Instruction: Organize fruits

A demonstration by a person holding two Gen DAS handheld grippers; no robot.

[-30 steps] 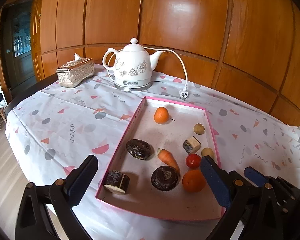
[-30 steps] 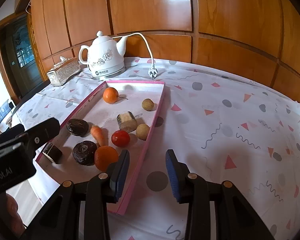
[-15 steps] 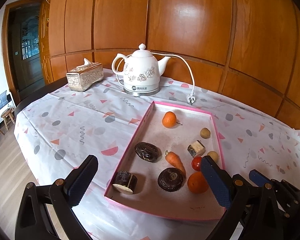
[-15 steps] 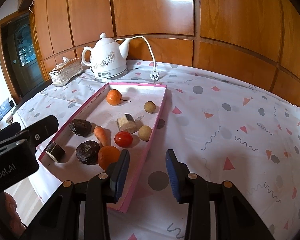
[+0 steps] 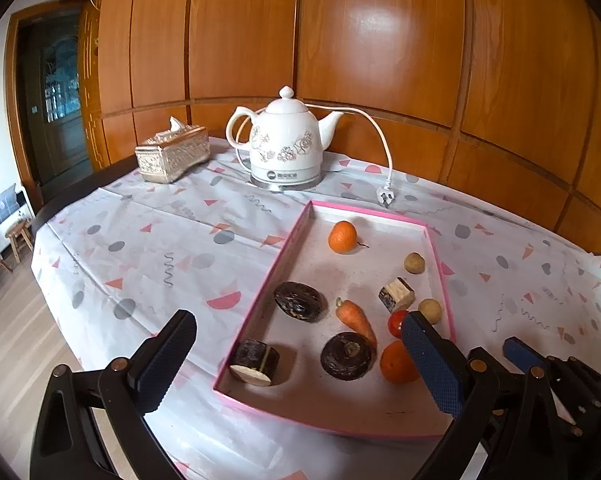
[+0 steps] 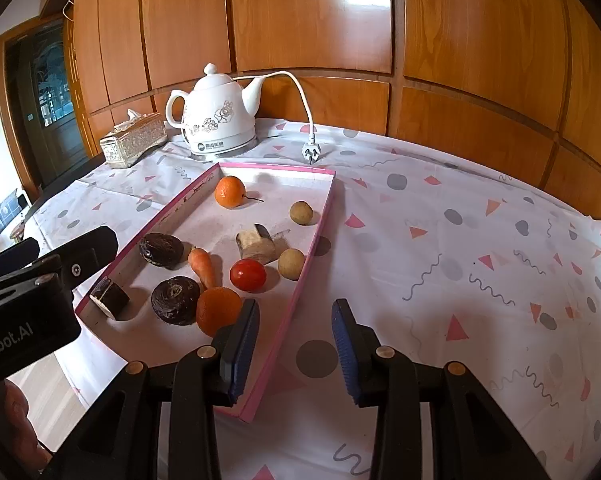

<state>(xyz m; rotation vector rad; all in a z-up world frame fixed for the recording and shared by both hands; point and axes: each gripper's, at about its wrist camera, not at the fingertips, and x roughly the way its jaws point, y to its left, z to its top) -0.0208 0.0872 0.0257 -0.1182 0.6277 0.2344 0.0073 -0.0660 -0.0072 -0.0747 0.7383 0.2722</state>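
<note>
Pink tray (image 5: 440,256) holds 2 oranges (image 5: 342,237), carrot (image 5: 354,317), tomato (image 6: 248,275); lower-frame left gripper (image 5: 300,364) and right gripper (image 6: 295,350) gape empty, hiding the near orange partly.

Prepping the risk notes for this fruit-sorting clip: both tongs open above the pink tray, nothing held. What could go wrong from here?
1. The tomato, carrot and near orange sit bunched together, so closing on one could nudge or roll its neighbours.
2. The right tongs straddle the pink tray wall; lowering there may catch the rim and shift the tray.
3. The kettle plug lies loose just beyond the tray's far edge and could snag.
</note>
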